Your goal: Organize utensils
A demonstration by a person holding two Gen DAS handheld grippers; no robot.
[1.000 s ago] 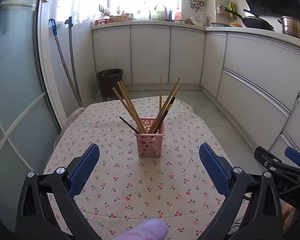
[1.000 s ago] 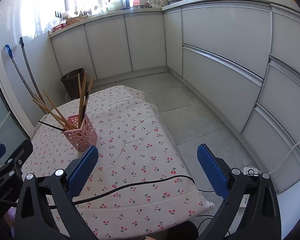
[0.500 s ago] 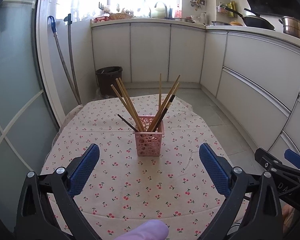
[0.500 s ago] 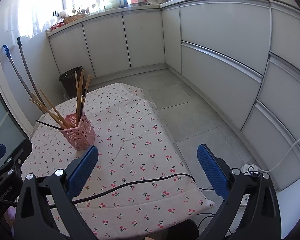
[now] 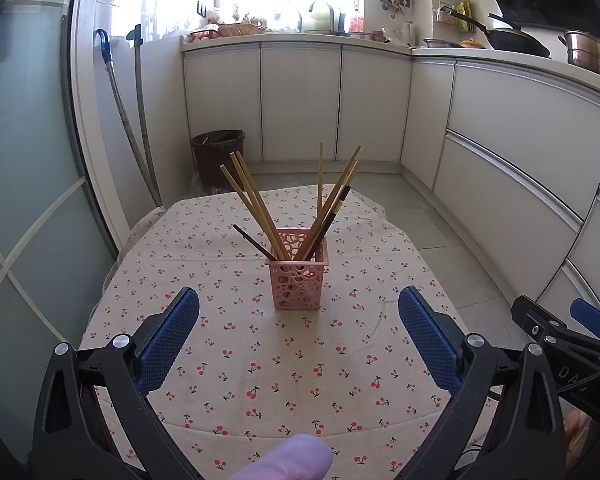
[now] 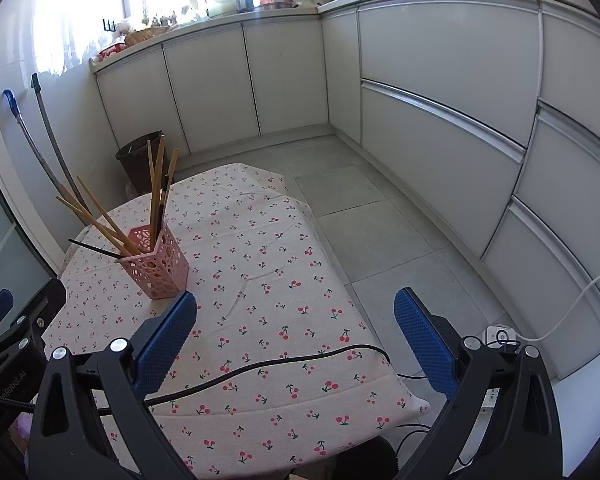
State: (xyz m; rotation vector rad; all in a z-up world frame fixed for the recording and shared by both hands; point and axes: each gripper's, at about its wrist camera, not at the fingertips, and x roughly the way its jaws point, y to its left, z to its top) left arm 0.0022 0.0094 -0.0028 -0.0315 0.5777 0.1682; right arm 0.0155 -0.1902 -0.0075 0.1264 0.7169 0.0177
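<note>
Chopsticks (image 5: 288, 208) stand splayed in the pink holder (image 5: 299, 284) mid-desk (image 5: 260, 364) — left tool (image 5: 299, 336) and right tool (image 6: 296, 340) both gape, empty. Judging by this, nothing remains loose — withdraw without nudging the holder.

The left gripper (image 5: 299, 326) is held level with its two fingers spread wide, blue textured pads (image 5: 168, 340) facing each other across an empty gap; nothing is between them. A fingertip in a lilac glove (image 5: 288, 460) shows at the lower edge of the left wrist view. The right gripper (image 6: 296, 330) is likewise spread wide and empty, its blue pads (image 6: 424, 342) well apart. Each gripper appears at the edge of the other's view: the right one (image 5: 568, 340) at the left camera's right side, the left one (image 6: 12, 328) at the right camera's left side.
</note>
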